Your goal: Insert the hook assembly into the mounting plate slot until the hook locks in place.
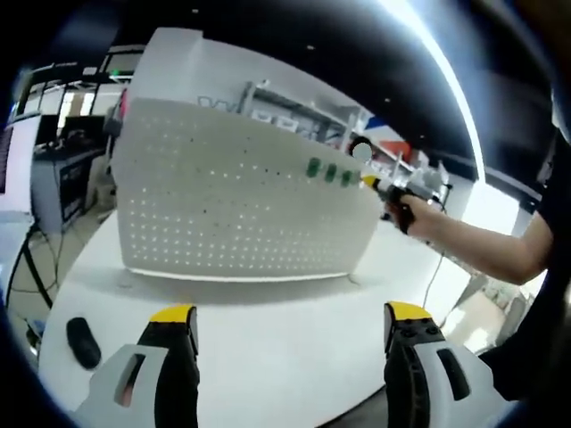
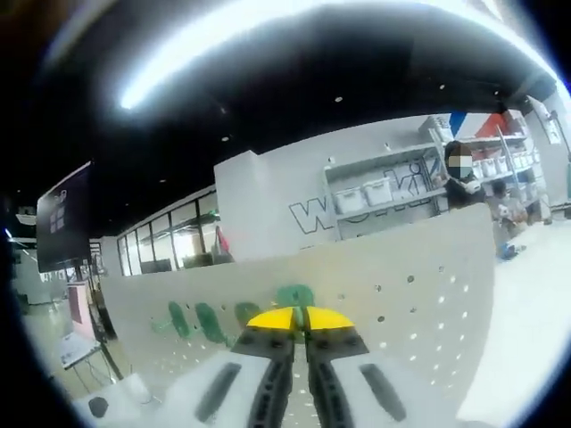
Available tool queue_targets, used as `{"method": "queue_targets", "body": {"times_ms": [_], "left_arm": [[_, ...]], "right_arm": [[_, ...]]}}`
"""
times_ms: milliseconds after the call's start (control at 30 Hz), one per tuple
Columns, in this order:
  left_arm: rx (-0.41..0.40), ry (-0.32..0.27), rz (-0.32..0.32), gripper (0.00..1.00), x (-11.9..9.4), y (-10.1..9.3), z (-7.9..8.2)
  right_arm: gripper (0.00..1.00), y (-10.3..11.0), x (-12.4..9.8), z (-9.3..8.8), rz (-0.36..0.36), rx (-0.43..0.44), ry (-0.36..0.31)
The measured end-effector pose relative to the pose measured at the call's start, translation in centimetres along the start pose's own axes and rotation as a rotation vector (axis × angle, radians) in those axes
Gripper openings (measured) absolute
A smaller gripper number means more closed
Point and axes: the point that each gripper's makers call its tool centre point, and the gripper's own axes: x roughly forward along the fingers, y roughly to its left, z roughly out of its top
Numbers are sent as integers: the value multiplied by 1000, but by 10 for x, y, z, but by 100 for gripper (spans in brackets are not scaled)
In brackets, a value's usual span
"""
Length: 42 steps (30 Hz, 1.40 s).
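A white pegboard mounting plate [image 1: 232, 205] stands upright on a white table [image 1: 285, 312]. Three green hooks [image 1: 330, 172] sit in a row near its upper right. My right gripper [image 1: 369, 182], held by a person's hand, touches the plate just right of that row. In the right gripper view my right gripper [image 2: 300, 318] is pressed against the plate [image 2: 419, 294], its yellow-tipped jaws shut on a green hook [image 2: 294, 294] that rises just past the tips. Three more green hooks [image 2: 211, 321] lie to its left. My left gripper [image 1: 291, 316] hangs open over the table, holding nothing.
A small black object [image 1: 82, 341] lies on the table at the near left. A desk with equipment [image 1: 62, 169] stands left of the plate. Shelving with bins [image 2: 375, 192] lines the far wall, and a person [image 2: 459, 178] stands behind the plate.
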Motion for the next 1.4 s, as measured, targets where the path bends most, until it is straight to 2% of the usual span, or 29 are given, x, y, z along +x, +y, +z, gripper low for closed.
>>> {"method": "queue_targets", "body": {"times_ms": [133, 533, 800, 900, 1400], "left_arm": [[-14, -13, 7, 86, 0, 2, 4], [-8, -1, 10, 84, 0, 5, 4], [-5, 5, 12, 84, -1, 7, 3], [-3, 1, 15, 85, 0, 8, 4], [-15, 0, 18, 85, -2, 8, 1]], "right_arm": [[1, 1, 0, 0, -5, -22, -25], [1, 1, 1, -1, -17, -35, -93], [1, 0, -2, -1, -34, -53, -104], [1, -2, -2, -2, -39, -26, -108], [1, -2, -2, -6, -60, -27, -128]]}}
